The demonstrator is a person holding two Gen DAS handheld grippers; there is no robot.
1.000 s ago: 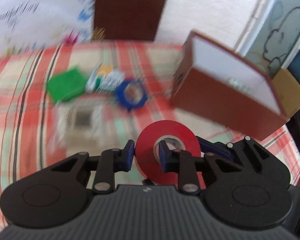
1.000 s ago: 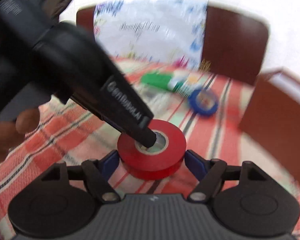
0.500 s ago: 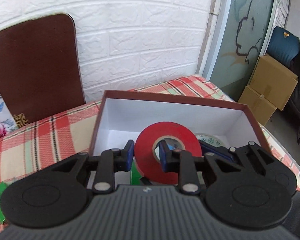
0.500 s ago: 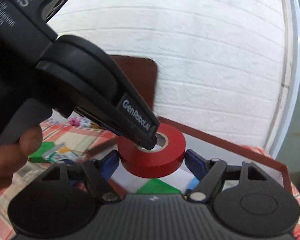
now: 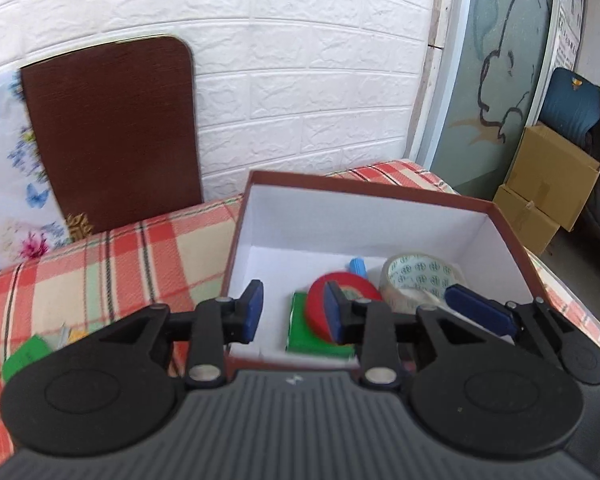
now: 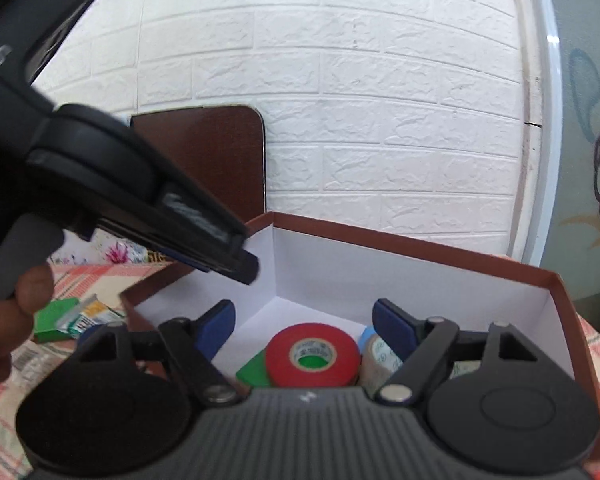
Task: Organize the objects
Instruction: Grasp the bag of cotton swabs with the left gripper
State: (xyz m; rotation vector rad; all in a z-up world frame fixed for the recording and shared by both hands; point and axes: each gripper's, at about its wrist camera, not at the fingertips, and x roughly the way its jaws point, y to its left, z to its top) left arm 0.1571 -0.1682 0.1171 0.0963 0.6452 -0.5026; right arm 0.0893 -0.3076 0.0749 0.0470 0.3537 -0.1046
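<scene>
The glossy red roll of electrical tape [image 6: 314, 355] is seen lying in the brown white-lined cardboard box [image 6: 400, 276], at six o'clock of its floor, partly atop a green packet [image 6: 253, 372]. Both the left tool [image 5: 294, 316] and right tool [image 6: 303, 326] are spread, gripping nothing. The box wall could be snagged by a low withdrawal.

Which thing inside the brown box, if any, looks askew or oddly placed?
The red tape does not sit flat on the box floor: it lies partly on a green packet, and in the left wrist view it looks tilted. Both grippers, left and right, are open above it. Nothing looks spilled or damaged.
</scene>
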